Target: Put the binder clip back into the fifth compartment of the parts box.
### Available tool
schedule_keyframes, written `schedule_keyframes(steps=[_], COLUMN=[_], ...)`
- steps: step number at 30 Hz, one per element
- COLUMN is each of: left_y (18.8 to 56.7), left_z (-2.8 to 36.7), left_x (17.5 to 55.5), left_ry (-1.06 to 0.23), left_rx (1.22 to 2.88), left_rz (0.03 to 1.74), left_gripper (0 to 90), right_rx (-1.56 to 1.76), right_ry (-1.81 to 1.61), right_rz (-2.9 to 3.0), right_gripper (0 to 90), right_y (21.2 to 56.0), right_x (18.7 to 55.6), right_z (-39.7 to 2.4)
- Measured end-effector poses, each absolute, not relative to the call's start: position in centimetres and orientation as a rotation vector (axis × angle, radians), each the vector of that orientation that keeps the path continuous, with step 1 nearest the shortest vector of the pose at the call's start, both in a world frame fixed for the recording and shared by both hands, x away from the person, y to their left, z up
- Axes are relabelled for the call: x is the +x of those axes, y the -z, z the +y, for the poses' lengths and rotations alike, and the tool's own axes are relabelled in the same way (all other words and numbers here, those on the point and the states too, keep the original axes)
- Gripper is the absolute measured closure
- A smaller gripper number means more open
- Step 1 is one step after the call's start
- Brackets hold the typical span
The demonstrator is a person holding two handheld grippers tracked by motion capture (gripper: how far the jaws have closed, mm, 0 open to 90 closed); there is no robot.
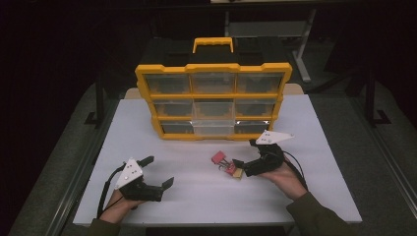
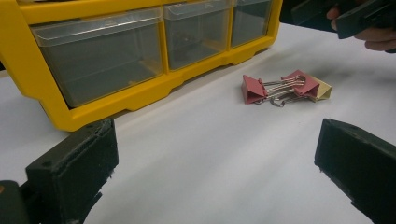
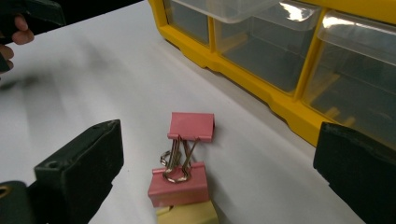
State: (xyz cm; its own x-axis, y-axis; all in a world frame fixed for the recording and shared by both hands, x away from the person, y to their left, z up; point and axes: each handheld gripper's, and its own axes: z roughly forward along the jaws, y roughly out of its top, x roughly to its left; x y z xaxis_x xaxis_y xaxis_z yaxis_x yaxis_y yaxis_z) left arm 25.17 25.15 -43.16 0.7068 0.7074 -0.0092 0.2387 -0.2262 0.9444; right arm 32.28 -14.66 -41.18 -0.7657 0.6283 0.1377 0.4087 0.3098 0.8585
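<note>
Nearest the bench's front edge, the left gripper (image 1: 158,172) rests with jaws spread wide and empty. The right gripper (image 1: 245,156), equally open, faces the chained binder clips (image 1: 225,163), lying lengthwise toward the drawer organizer (image 1: 213,88) behind. The right gripper view reveals a yellow clip (image 3: 189,215) under the pink ones.

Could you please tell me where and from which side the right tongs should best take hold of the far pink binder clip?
Probably grip the far pink binder clip across its flat folded body, coming from above. Its wire handles lie tangled with the near pink clip, and the open right tongs already straddle both.
</note>
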Motion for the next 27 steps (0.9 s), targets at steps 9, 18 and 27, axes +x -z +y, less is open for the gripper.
schedule_keyframes(steps=[9, 18, 27], left_y=[43.2, 43.2, 43.2], left_z=[25.2, 25.0, 25.0], left_x=[25.2, 25.1, 25.1], left_ry=[-0.52, -0.51, -0.503], left_rx=[1.803, 1.802, 1.798], left_rz=[0.736, 0.74, 0.735], left_gripper=[0.0, 0.0, 0.0], right_rx=[0.918, 0.912, 0.929], right_ry=[-1.458, -1.443, -1.425], right_rz=[2.396, 2.407, 2.419], right_gripper=[13.3, 14.3, 18.1], right_y=[41.4, 41.6, 42.2], right_x=[33.1, 34.1, 34.7], right_z=[-13.7, -12.4, -11.0])
